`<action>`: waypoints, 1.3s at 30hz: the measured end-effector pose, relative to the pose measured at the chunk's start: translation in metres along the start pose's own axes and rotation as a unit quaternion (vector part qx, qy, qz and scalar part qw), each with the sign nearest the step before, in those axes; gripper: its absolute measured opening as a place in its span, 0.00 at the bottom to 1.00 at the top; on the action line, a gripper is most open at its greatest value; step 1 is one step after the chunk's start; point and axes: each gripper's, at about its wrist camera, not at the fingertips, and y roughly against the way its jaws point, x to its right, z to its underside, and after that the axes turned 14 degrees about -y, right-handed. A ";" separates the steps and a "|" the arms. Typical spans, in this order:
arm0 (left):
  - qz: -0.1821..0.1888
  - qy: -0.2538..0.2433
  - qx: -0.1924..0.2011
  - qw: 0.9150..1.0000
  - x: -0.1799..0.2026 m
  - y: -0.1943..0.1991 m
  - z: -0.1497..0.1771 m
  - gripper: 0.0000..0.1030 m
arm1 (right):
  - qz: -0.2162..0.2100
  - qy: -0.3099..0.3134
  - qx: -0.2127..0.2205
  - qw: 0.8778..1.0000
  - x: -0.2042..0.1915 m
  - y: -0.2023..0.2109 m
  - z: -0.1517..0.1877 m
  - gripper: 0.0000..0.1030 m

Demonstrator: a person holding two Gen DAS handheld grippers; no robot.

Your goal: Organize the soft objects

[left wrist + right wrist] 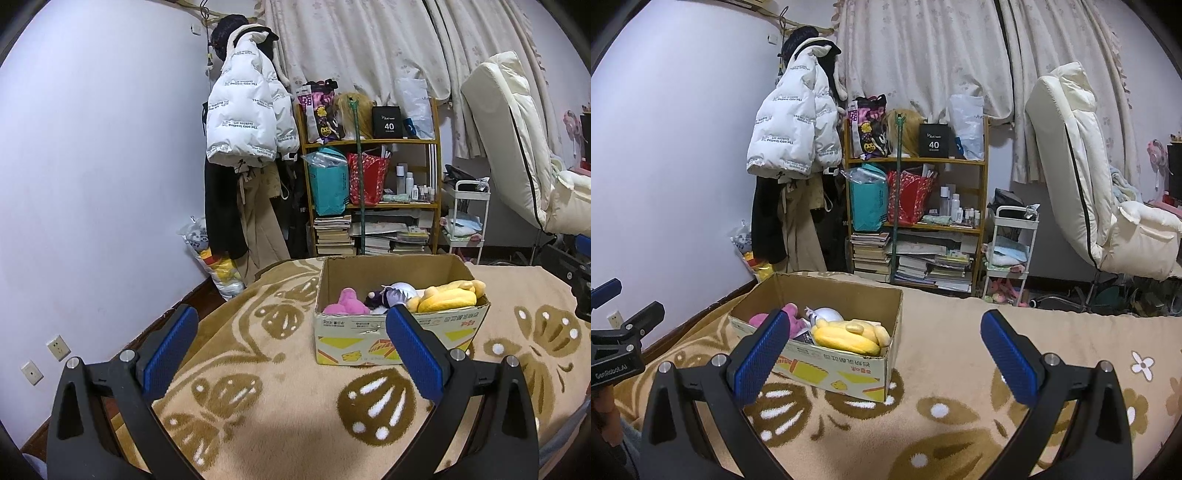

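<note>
A big bed [280, 413] with a brown and tan blanket fills the bottom of both views. On it sits a cardboard box [399, 332], open at the top. The soft toys are inside the box, all squashed close together.

The box looks light but a bit bendy. Its front rim is torn and dented, so I think it would fold if you pinched one wall hard. Two tongs, one on each side wall, would hold it better.

The yellow toy [448, 295] is the biggest. It lies on the right side and pokes over the rim. It looks puffy and very light. It will squish, not break. Its fat middle is the best place to pinch, because there is lots of stuffing there.

The pink toy [347, 302] sits on the left side. It is smaller and soft too. Grab its round body.

Between them is a purple and white toy [391, 293]. It is partly hidden, so I cannot tell its shape.

The left tongs [291, 332] are wide apart and hold nothing. The right tongs [884, 338] are wide apart too, and hold nothing.
</note>
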 end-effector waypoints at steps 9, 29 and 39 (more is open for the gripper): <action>0.002 -0.002 -0.001 1.000 0.000 -0.003 0.001 0.98 | -0.002 -0.001 -0.015 1.000 -0.004 -0.013 0.004 1.00; 0.000 -0.004 0.004 1.000 -0.004 -0.005 0.005 0.98 | -0.001 -0.003 -0.016 1.000 -0.004 -0.014 0.004 1.00; 0.003 -0.010 0.003 1.000 -0.002 -0.004 0.005 0.98 | -0.001 -0.003 -0.016 1.000 -0.004 -0.014 0.004 1.00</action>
